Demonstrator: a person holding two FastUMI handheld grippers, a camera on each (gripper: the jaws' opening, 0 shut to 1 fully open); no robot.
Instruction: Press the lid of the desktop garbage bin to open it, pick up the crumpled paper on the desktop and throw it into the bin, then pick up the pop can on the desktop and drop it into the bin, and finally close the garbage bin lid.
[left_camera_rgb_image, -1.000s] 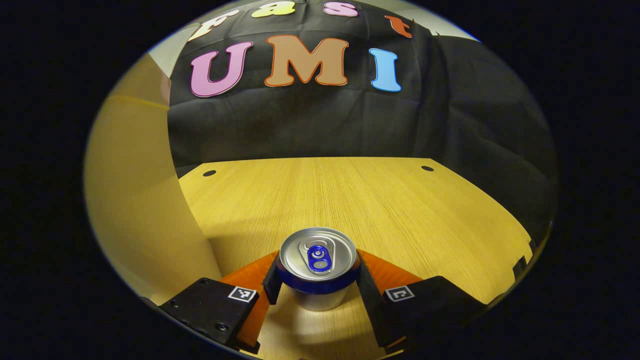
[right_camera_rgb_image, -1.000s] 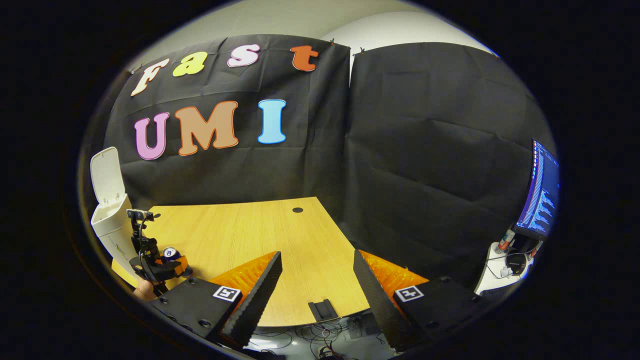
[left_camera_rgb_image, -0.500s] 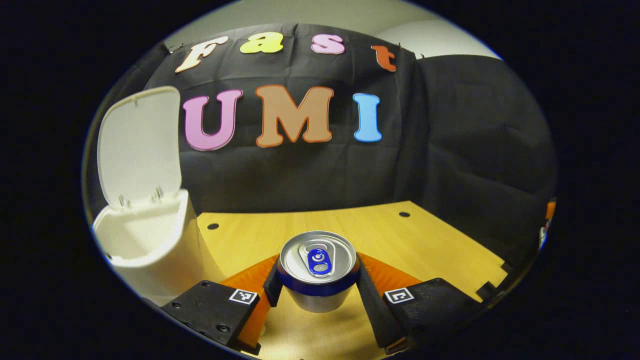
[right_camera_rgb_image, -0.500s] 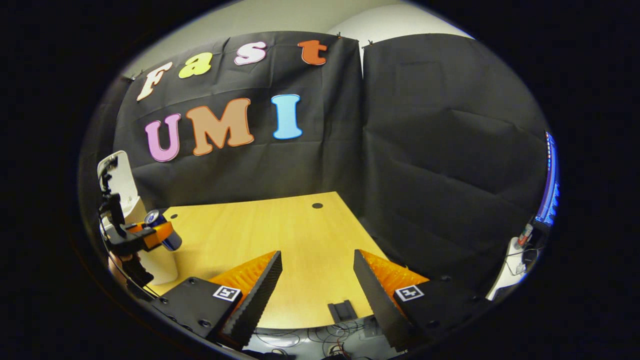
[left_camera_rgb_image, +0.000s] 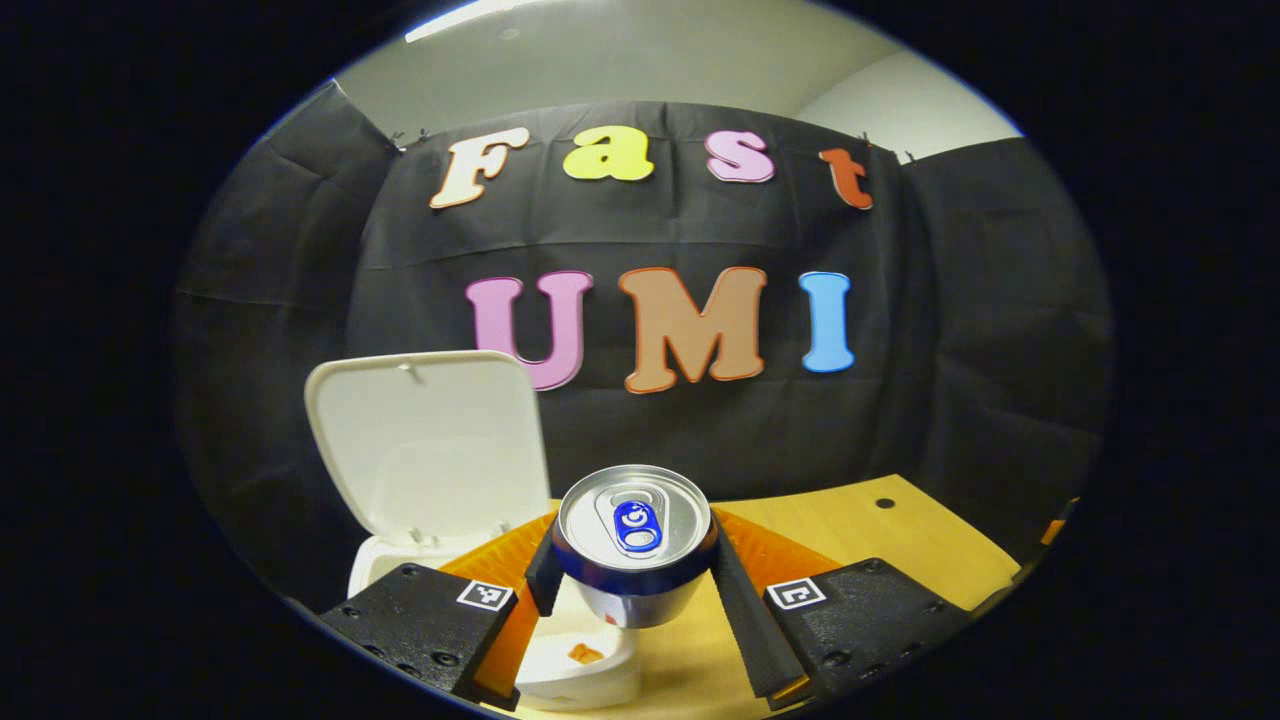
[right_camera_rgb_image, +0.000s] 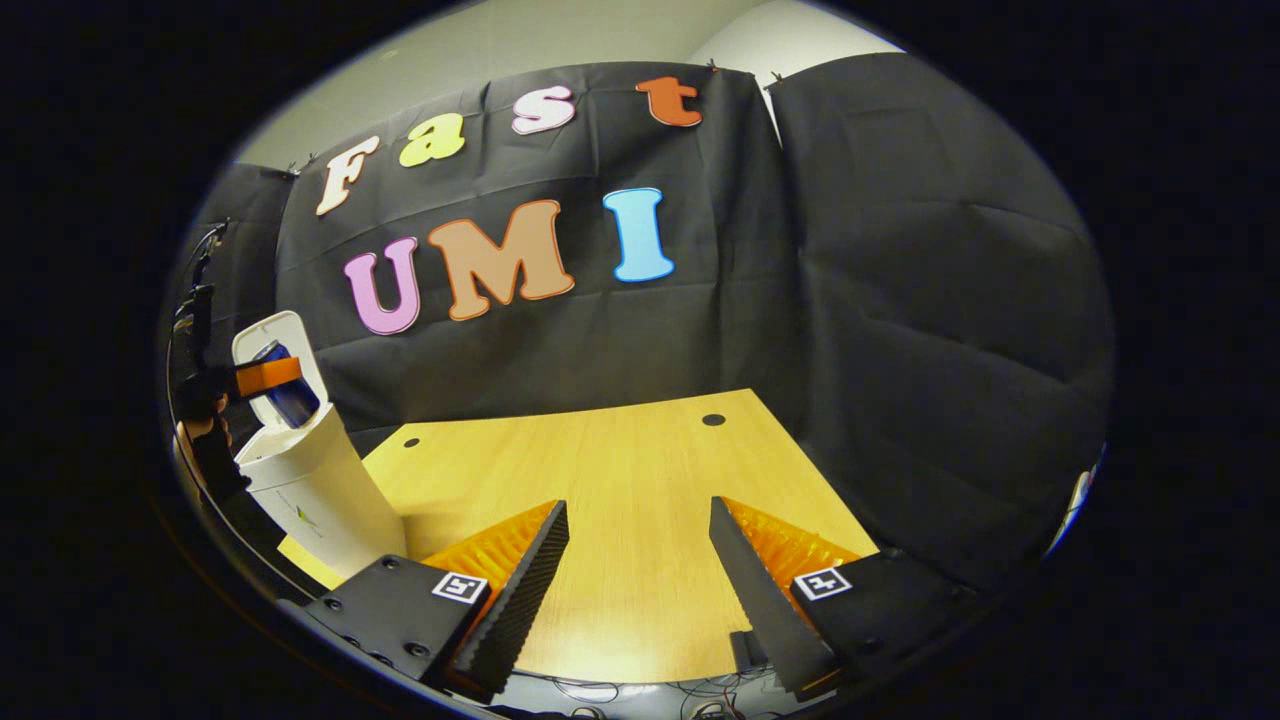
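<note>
L gripper (left_camera_rgb_image: 632, 590) clamped on pop can (left_camera_rgb_image: 634, 535), held above open bin (left_camera_rgb_image: 585, 665) at desk's (right_camera_rgb_image: 600, 470) left edge | R gripper (right_camera_rgb_image: 640, 570) spread, idle | nxt: centre over mouth, clear of lid (left_camera_rgb_image: 425, 440), then let go

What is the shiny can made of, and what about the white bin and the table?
The pop can looks like metal, probably aluminium: its top is silvery with a soft brushed shine and a pull tab. The garbage bin looks like smooth, matte white plastic with moulded edges and a hinged lid. The table looks like wood, though its even grain lines could be a printed laminate.
</note>
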